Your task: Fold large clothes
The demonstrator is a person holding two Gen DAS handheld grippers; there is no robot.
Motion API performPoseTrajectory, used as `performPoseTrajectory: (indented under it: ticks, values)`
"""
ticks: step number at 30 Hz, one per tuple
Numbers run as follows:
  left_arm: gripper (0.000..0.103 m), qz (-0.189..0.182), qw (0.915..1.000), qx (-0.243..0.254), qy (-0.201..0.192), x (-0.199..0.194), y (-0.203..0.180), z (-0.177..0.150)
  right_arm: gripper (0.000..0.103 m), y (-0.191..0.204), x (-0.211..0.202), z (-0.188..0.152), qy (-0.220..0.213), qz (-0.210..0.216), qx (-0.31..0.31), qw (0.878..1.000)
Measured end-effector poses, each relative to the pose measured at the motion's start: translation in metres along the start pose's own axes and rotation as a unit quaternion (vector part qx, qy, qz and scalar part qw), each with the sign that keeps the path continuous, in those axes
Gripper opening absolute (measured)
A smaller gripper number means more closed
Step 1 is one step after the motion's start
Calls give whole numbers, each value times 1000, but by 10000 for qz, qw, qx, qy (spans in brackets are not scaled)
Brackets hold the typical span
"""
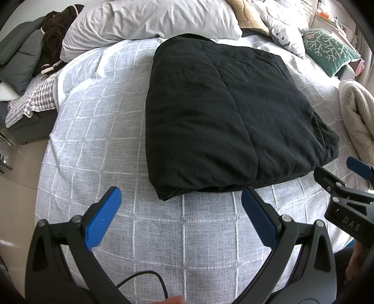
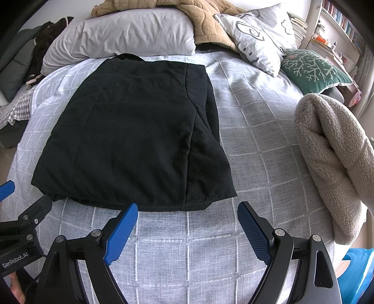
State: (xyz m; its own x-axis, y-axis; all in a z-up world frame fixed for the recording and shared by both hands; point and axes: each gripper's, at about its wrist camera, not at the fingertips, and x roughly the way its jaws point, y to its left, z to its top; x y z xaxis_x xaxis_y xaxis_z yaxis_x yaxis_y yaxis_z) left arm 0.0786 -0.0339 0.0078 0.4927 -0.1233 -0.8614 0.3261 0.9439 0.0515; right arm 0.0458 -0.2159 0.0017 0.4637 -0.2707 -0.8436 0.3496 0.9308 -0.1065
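A black padded garment [image 1: 229, 112] lies folded into a thick rectangle on the grey checked bedspread [image 1: 98, 145]. It also shows in the right wrist view [image 2: 131, 131]. My left gripper [image 1: 181, 196] is open and empty, hovering just short of the garment's near edge. My right gripper [image 2: 187, 210] is open and empty, also just short of the near edge. The right gripper's body shows at the right edge of the left wrist view [image 1: 346, 201], and the left gripper's body at the lower left of the right wrist view [image 2: 23, 224].
A beige fleece blanket [image 2: 334, 154] lies folded at the bed's right side. Pillows [image 2: 121, 35], a tan fleece [image 2: 205, 21] and a green cushion [image 2: 313, 70] line the head of the bed. Dark clothes lie on a grey sofa [image 1: 18, 58] to the left.
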Motion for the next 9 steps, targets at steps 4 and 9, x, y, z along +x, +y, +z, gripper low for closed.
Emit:
performPoseTrajectory:
  ticks: [4,9]
  values:
    - [102,-12,10000,11,3,0,-1,0,89,0,0,0,0,-2,3,10000]
    - [102,-41,9996,-224,-183,0,7,4,89,3,1,-1,-31,13,43,10000]
